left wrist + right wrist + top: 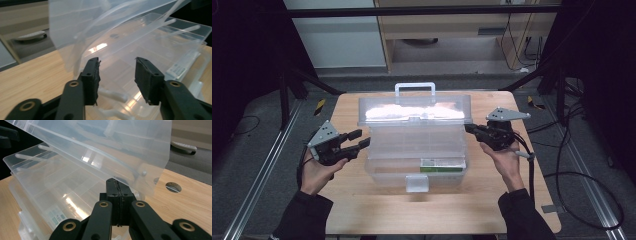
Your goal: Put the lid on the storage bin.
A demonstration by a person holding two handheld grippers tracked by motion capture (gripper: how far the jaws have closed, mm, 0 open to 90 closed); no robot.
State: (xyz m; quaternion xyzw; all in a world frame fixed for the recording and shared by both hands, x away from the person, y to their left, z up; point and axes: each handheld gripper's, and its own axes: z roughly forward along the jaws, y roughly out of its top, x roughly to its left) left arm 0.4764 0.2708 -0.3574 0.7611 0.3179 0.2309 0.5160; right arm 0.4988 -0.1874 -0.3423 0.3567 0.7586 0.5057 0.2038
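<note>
A clear plastic compartment box (414,145) stands in the middle of the wooden table (362,210), its lid (414,110) raised and the handle (414,87) at the far side. My left gripper (362,138) is at the box's left side, open, and in the left gripper view (117,67) the box's tray (155,45) lies just beyond the jaws, with nothing pressed between them. My right gripper (468,128) is shut, its tip (115,181) against the box's right side under the raised lid (105,142). A white-and-green label (442,165) shows inside the bottom of the box.
The box's front latch (417,183) hangs toward the near table edge. A round hole (173,187) is in the tabletop to the right of the box. Black cables (582,175) loop on the floor at the right. A cabinet (452,30) stands behind the table.
</note>
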